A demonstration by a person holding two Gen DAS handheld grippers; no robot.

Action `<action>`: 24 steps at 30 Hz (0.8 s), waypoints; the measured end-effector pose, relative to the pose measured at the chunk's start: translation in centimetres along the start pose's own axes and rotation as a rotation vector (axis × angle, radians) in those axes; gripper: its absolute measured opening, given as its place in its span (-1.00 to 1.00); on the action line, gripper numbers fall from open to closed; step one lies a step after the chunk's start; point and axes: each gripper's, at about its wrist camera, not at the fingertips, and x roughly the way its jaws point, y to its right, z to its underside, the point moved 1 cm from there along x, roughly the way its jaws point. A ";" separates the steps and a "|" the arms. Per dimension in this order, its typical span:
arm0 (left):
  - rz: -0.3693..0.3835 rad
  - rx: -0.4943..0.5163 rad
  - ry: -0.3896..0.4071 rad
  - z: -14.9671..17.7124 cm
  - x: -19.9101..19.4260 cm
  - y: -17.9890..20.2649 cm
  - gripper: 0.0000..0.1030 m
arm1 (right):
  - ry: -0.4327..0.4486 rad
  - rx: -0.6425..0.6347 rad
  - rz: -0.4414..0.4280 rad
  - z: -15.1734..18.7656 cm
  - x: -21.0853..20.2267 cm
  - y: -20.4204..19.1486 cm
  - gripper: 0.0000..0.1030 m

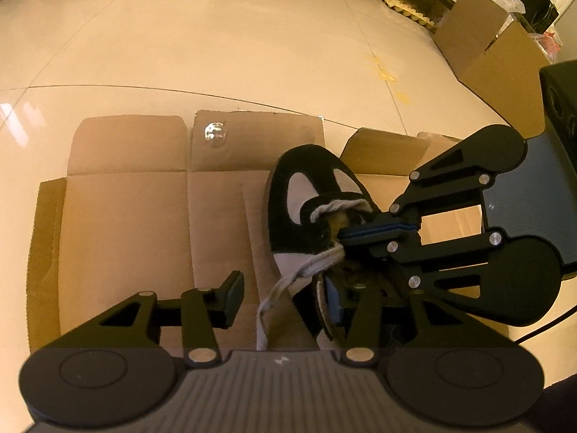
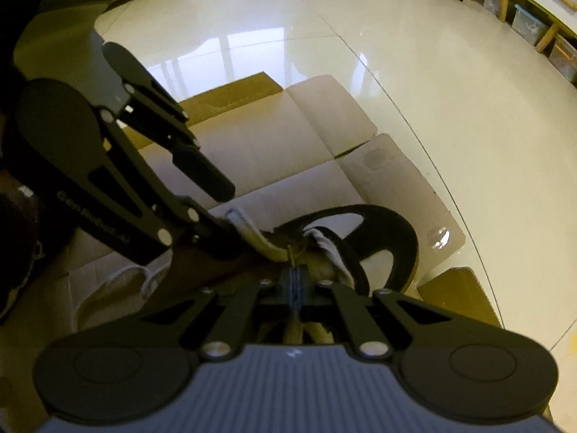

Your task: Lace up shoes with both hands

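Note:
A black and white sneaker [image 1: 306,180] lies on a flattened cardboard sheet [image 1: 126,223], toe pointing away from me. Its grey-white lace [image 1: 288,281] trails from the eyelets toward the camera, running loose through the gap of my left gripper [image 1: 283,301], whose pads stand well apart and do not press on it. My right gripper [image 1: 346,232] comes in from the right over the tongue. In the right wrist view the right gripper [image 2: 296,274] is shut, with the thin lace tip [image 2: 290,252] sticking out of its pads above the sneaker [image 2: 389,223]. The left gripper [image 2: 227,209] reaches in from the upper left.
The cardboard lies on a glossy pale floor [image 1: 216,36]. Open cardboard boxes [image 1: 487,54] and a black box [image 1: 559,101] stand at the right. A shiny clear spot [image 1: 214,133] marks a far flap. Shelves with bins [image 2: 533,25] line the far right.

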 end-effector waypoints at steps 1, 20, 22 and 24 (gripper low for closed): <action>0.001 0.002 -0.001 0.0 0.0 0.0 -0.03 | 0.012 0.001 -0.004 0.1 0.0 0.0 -0.97; 0.006 0.102 -0.005 0.8 0.0 2.7 -0.60 | 0.040 0.040 0.035 0.7 -0.3 0.0 -0.97; 0.018 0.015 -0.012 0.8 0.1 1.4 -0.53 | 0.046 0.041 0.032 0.8 -0.4 -0.1 -0.97; 0.029 -0.067 -0.023 0.9 0.1 0.1 -0.37 | 0.057 0.042 0.028 0.9 -0.5 -0.2 -0.97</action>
